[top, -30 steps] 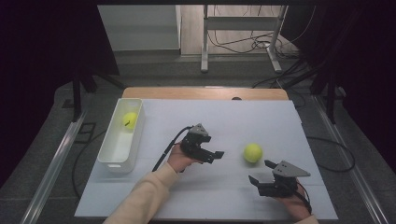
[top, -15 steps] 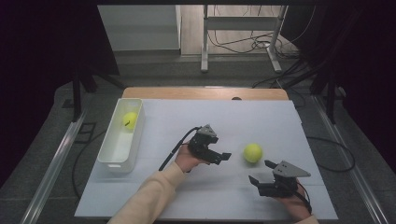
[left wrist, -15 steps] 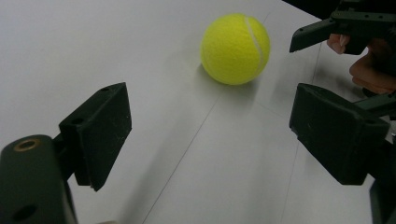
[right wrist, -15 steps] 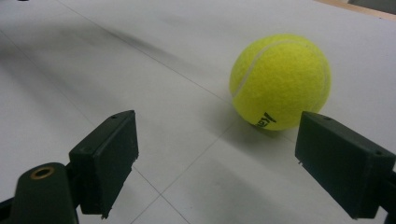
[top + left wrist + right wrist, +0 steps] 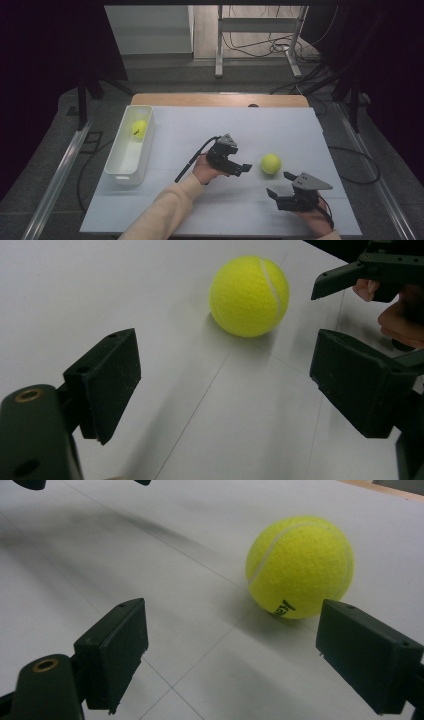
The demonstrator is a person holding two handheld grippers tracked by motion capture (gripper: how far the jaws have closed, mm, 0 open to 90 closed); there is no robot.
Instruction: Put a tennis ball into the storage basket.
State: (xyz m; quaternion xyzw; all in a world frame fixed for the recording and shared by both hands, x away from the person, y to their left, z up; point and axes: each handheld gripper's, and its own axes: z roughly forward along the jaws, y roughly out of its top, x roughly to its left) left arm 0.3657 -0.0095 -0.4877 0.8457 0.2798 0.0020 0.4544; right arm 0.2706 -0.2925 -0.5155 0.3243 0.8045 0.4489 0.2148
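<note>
The left claw stood wide open and empty just short of the tennis ball on the desk, best slid level until both jaws straddled its middle before squeezing.

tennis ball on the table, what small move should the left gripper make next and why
Probably ease the left gripper a little further toward the tennis ball until the ball sits between its jaws. In the left gripper view the jaws stand open with nothing between them, and the ball lies just ahead on the white table, untouched. The right gripper is open too, close beside the ball.
</note>
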